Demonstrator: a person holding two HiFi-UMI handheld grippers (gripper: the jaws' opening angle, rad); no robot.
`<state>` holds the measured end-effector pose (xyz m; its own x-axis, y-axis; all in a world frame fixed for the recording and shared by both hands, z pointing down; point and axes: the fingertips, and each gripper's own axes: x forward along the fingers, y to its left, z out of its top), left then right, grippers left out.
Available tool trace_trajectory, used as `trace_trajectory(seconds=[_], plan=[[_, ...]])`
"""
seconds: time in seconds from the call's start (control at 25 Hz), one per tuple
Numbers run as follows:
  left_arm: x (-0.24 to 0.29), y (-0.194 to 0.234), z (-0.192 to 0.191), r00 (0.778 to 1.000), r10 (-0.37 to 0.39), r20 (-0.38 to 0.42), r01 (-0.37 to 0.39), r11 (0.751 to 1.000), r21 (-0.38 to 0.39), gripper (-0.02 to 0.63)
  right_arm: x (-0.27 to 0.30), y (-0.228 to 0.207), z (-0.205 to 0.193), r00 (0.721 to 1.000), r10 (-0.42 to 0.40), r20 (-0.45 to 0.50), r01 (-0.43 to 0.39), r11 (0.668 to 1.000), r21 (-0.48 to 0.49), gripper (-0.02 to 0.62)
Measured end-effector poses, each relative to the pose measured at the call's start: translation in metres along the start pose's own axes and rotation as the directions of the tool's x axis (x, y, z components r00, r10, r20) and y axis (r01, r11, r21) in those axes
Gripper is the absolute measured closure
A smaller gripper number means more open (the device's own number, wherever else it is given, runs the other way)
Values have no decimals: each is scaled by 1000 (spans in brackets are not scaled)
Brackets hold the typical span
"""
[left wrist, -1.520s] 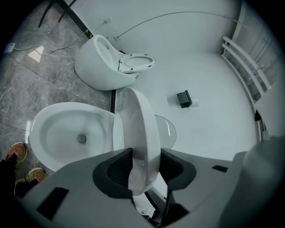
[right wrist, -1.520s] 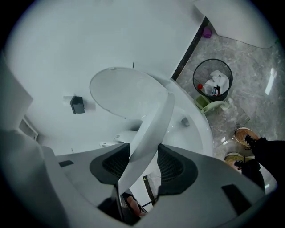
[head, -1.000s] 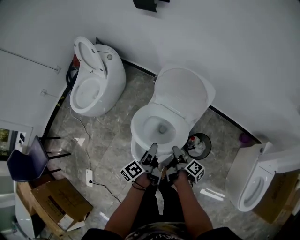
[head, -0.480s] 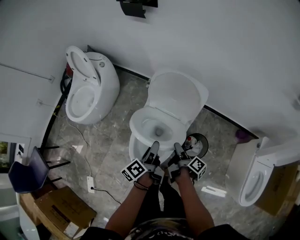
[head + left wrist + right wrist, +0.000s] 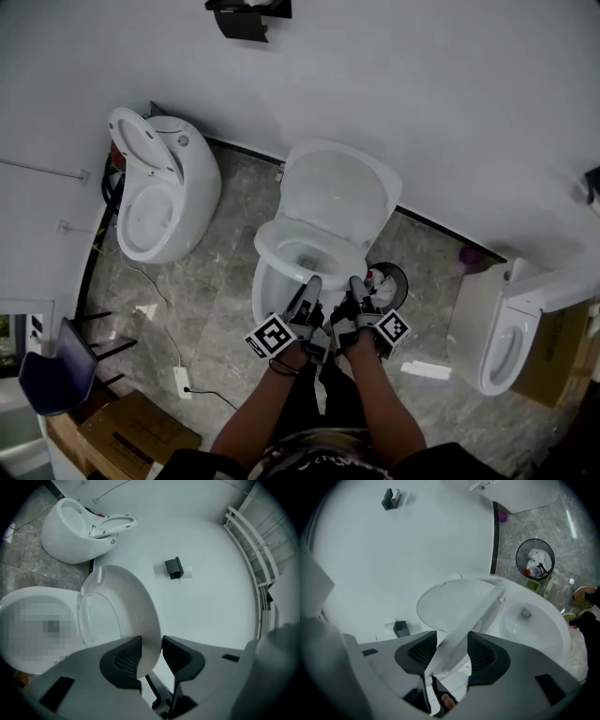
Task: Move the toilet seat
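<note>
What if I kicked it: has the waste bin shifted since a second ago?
No. The waste bin still sits beside the toilet bowl, on its right; only the camera shifted.

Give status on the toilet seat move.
Done: toilet seat stands tilted up off the bowl. In hand: right gripper clamps its edge; left gripper is closing its jaws around it. Left: swing it to rest and release; direction unclear.
</note>
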<state>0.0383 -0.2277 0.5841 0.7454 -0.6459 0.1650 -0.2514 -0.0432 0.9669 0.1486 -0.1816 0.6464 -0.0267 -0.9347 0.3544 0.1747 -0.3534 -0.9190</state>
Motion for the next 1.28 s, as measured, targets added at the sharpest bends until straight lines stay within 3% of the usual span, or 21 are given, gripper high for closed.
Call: trace_trajectory(seconds=[0.16,0.32,0.48,0.64,0.8,0.92,1.0,1.12,1.28], plan=[[14,-13,5,998,-57,-38,57,998,10,463,5,13,4,998,34,58,-35,999,14,405],[20,-18,19,994,-92,-65,93,996,12,477,13,36,-10,996,79,44,-79,997,0,413],[26,-19,27,989,-111,-102,113,994,10,472,19,45,-16,996,72,52,-70,997,-39,413],[28,-10,29,991,-47,-121,49,999,16,472,22,50,-12,996,70,61,-67,997,-45,413],[44,-28,32,983,-147,-111,146,989,-19,472,26,60,-9,995,79,53,-76,996,-52,413],[52,-33,31,982,-150,-116,148,989,-24,472,28,66,-4,996,81,50,-78,995,-55,413],[58,-35,30,983,-146,-115,138,988,-74,472,32,69,-1,995,82,53,-79,995,-55,413],[70,-37,38,981,-164,-108,161,986,-38,471,41,76,3,995,92,31,-89,993,-80,413],[84,-44,39,979,-179,-94,172,982,-80,471,48,83,11,994,105,21,-103,991,-82,413]])
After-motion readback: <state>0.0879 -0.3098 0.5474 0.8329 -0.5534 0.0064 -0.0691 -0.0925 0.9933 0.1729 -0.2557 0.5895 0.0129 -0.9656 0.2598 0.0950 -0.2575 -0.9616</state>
